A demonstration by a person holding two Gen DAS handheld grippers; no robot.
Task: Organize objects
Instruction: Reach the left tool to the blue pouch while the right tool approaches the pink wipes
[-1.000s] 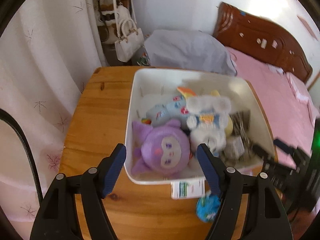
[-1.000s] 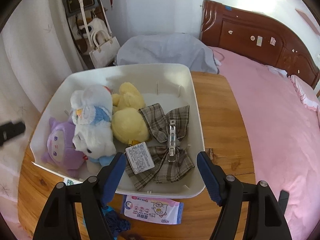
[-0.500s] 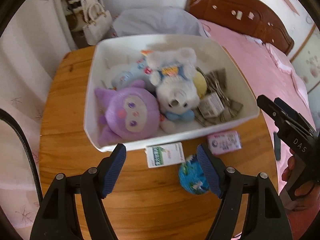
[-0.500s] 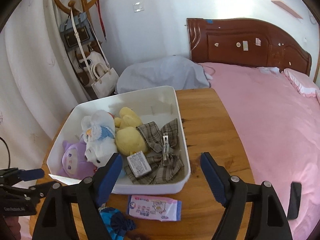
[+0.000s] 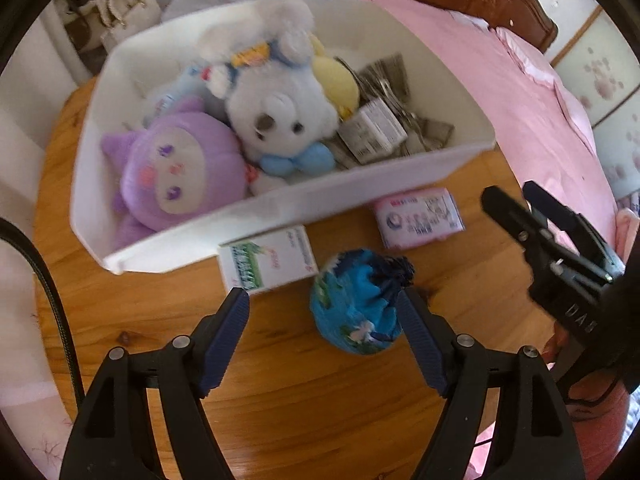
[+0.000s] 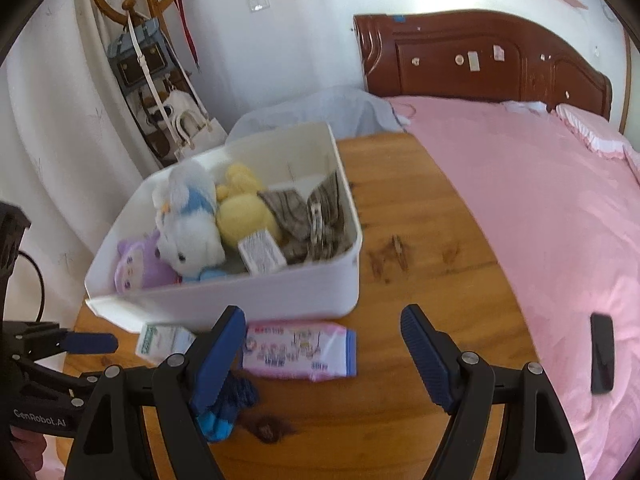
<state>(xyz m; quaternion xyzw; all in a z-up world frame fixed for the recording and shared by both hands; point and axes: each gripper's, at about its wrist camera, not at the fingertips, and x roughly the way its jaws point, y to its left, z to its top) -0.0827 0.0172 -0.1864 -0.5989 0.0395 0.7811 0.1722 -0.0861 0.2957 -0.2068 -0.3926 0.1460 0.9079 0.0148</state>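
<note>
A white bin on the round wooden table holds a purple plush, a white bear plush, a yellow plush and a plaid bow. In front of the bin lie a green-and-white box, a pink wipes pack and a blue drawstring pouch. My left gripper is open, with the pouch between its fingers. My right gripper is open above the wipes pack.
A pink bed with a dark wooden headboard borders the table on the right. A black phone lies on the bed. A coat rack with bags and a grey bundle stand behind the table.
Both grippers have drawn back from over the bin toward the table's near edge. The left gripper now frames the blue pouch; the right one faces the wipes pack.
</note>
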